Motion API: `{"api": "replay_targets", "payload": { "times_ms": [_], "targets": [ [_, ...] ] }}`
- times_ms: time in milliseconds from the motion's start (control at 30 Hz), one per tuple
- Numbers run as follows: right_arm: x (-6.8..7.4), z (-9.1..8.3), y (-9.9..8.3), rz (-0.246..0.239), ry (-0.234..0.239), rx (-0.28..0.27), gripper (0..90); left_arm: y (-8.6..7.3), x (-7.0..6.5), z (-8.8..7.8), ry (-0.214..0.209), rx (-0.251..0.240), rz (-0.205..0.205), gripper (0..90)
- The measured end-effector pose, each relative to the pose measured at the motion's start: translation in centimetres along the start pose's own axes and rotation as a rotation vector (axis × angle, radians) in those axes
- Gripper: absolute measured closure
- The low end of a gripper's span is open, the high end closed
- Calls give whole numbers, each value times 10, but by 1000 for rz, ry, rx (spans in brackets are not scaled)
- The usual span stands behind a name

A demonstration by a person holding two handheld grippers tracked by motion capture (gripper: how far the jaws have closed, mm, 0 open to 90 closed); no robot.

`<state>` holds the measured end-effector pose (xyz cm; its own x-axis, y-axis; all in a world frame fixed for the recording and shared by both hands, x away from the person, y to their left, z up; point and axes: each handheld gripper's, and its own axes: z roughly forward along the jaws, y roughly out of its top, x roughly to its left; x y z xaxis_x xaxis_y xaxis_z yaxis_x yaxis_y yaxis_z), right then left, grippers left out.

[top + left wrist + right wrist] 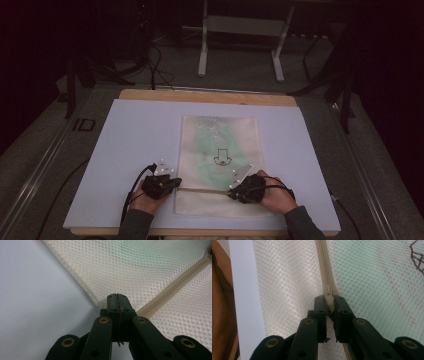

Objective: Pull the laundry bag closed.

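Observation:
A cream mesh bag (220, 145) lies flat on the pale mat (135, 145), with something green showing through it and a small dark drawing on it. Its beige zipper (205, 190) runs across near the front edge. At the bag's left edge, beside the zipper's end (175, 286), my left gripper (175, 183) (117, 296) is shut on the mesh (140, 267). My right gripper (233, 192) (329, 298) is shut on the zipper pull (329, 303), just behind the slider (328, 290). The zipper tape (323, 265) runs straight on ahead of it.
The mat rests on a wooden board (210, 96) whose edge shows at the back. A white table frame (202, 50) and cables (155, 65) stand on the floor beyond. Bare mat (37, 302) lies to the left of the bag.

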<state>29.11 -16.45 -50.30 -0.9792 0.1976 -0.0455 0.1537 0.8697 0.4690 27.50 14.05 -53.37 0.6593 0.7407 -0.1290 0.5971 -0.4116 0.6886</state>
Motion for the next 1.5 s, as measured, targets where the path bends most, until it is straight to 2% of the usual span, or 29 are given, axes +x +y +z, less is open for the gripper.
{"api": "replay_targets", "payload": {
  "times_ms": [500,833,1500],
  "targets": [
    [-2,-10,-17,33,-16,-3,823,0,0,0,2,1,2,896],
    [-4,-14,-22,39,-26,1,823,0,0,0,2,1,2,896],
    [-9,-29,-54,117,-46,-5,823,0,0,0,2,2,3,896]
  ]
}}
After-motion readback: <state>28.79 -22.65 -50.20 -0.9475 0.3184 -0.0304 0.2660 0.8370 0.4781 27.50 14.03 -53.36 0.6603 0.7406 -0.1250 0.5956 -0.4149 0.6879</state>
